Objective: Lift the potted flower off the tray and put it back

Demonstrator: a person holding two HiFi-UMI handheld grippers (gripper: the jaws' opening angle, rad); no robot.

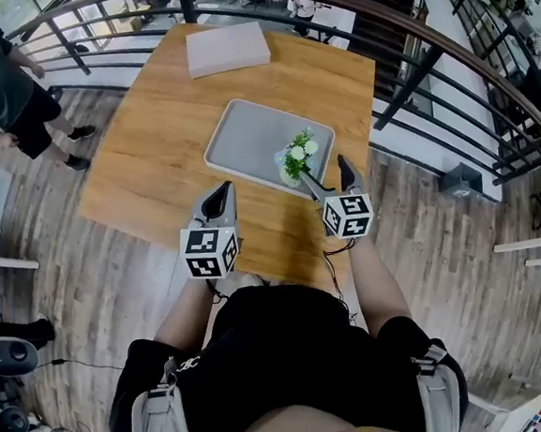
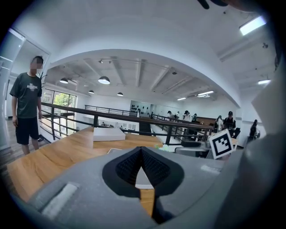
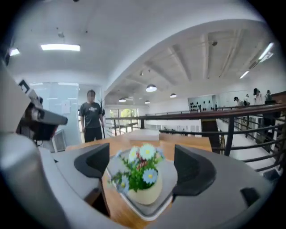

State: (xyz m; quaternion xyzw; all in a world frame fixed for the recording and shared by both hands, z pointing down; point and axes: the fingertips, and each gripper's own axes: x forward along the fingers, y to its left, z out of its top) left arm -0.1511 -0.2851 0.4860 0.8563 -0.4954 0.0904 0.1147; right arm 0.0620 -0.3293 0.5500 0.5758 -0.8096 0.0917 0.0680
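Observation:
The potted flower (image 1: 296,158), a cream pot with white and blue blooms, stands in the near right corner of the grey tray (image 1: 245,135) on the wooden table. My right gripper (image 1: 324,168) hovers just behind it, open, jaws wide apart. In the right gripper view the potted flower (image 3: 144,188) shows in the gap ahead of the right gripper (image 3: 142,166), touching neither pad, on the tray (image 3: 149,214). My left gripper (image 1: 218,199) is shut and empty over the table's near edge, left of the tray. In its own view the left gripper (image 2: 142,150) has its pads meeting.
A flat white box (image 1: 228,48) lies at the table's far end. A dark railing (image 1: 426,60) runs round the table's far and right sides. A person (image 1: 0,88) stands on the wooden floor at the left.

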